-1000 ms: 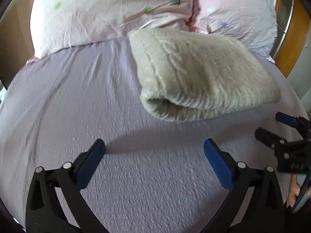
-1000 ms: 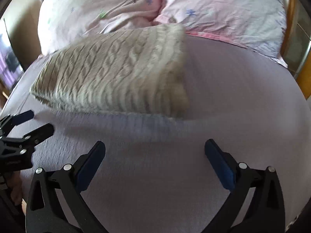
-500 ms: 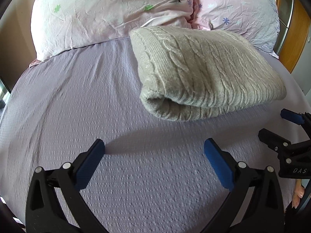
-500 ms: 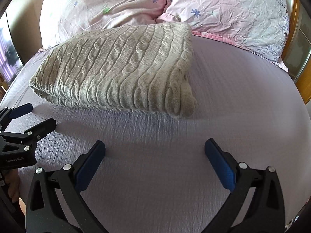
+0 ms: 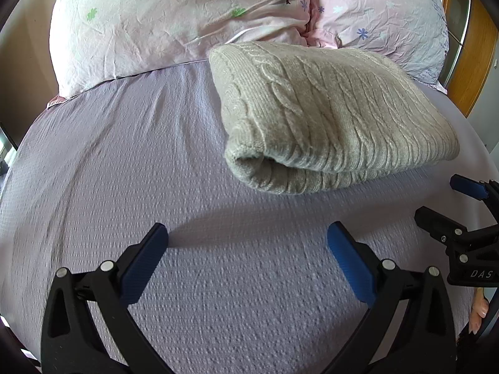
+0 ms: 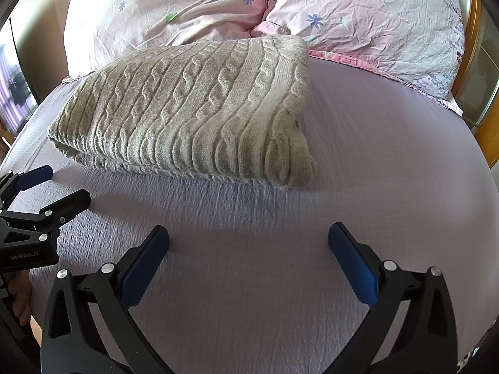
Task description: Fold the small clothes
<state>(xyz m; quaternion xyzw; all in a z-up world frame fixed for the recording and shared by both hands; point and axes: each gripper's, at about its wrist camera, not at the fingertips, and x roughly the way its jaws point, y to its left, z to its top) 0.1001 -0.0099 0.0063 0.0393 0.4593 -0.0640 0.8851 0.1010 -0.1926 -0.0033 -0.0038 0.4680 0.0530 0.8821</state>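
A beige cable-knit sweater lies folded in a thick rectangle on the lilac bedsheet, just below the pillows; it also shows in the right wrist view. My left gripper is open and empty, held over bare sheet in front of the sweater's left folded end. My right gripper is open and empty, over the sheet in front of the sweater's right end. Each gripper shows at the edge of the other's view: the right one and the left one.
Two pink flowered pillows lie across the head of the bed behind the sweater. A wooden frame stands at the right. The sheet stretches around the sweater to the bed's edges.
Both grippers have drawn back slightly and steadied; the sweater lies still and folded. Both stay open and empty.
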